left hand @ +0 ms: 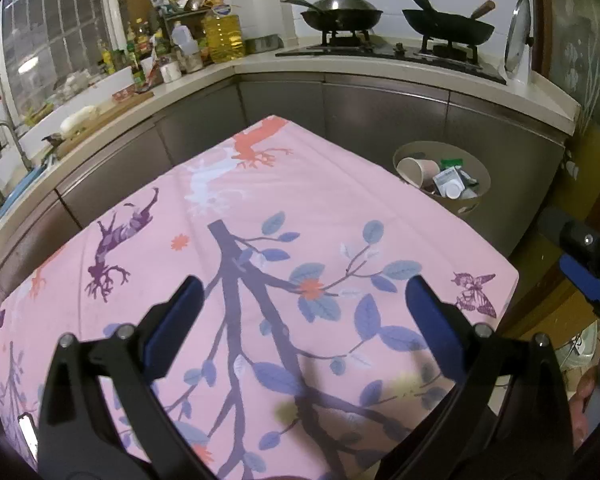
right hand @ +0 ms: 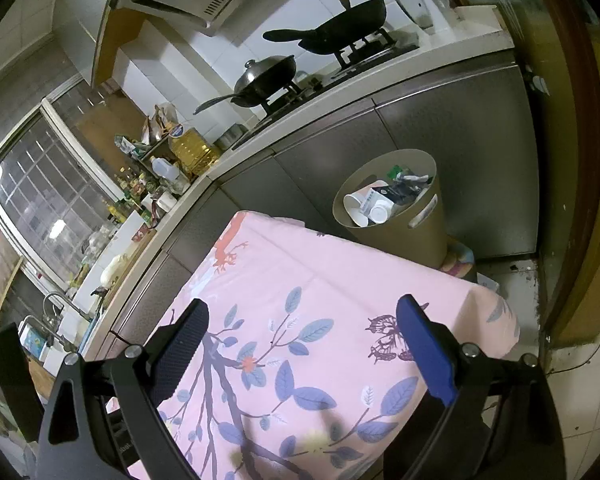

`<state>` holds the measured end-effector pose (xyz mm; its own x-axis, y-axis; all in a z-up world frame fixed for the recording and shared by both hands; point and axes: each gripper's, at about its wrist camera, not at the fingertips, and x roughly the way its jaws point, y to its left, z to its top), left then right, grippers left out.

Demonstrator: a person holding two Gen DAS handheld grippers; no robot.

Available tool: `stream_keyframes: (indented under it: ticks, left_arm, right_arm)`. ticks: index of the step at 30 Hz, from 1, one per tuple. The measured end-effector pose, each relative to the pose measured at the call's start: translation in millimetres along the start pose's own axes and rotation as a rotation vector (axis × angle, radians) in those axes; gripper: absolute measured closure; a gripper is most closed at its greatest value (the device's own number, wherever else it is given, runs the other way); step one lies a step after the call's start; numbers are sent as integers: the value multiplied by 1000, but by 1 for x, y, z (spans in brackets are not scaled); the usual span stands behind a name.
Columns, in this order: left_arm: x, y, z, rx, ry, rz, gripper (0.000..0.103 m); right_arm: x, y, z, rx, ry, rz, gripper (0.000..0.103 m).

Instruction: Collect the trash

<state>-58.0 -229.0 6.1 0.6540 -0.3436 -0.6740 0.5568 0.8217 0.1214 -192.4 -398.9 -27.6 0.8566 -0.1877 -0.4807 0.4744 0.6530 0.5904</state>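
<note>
Trash (right hand: 384, 200) fills a tan bin (right hand: 396, 236) on the floor just past the tabletop's (left hand: 320, 200) far right corner, against grey cabinets (left hand: 380, 108). Paper cups (left hand: 418, 171) and wrappers lie inside, below the rim. A pink floral cloth covers the tabletop to all its edges. Left gripper (left hand: 300, 312) and right gripper (right hand: 302, 332) both hover above the cloth, fingers spread wide, gripping nothing.
</note>
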Motion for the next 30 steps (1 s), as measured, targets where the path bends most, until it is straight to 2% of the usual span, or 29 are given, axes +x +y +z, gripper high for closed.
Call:
stream_keyframes:
  ticks: [17, 30]
  left_arm:
    - [4, -10, 2, 22, 11, -3, 6]
    - [-4, -13, 2, 47, -14, -23, 6]
  right_arm:
    - [3, -9, 3, 23, 11, -3, 12]
    - [4, -9, 5, 23, 11, -2, 12]
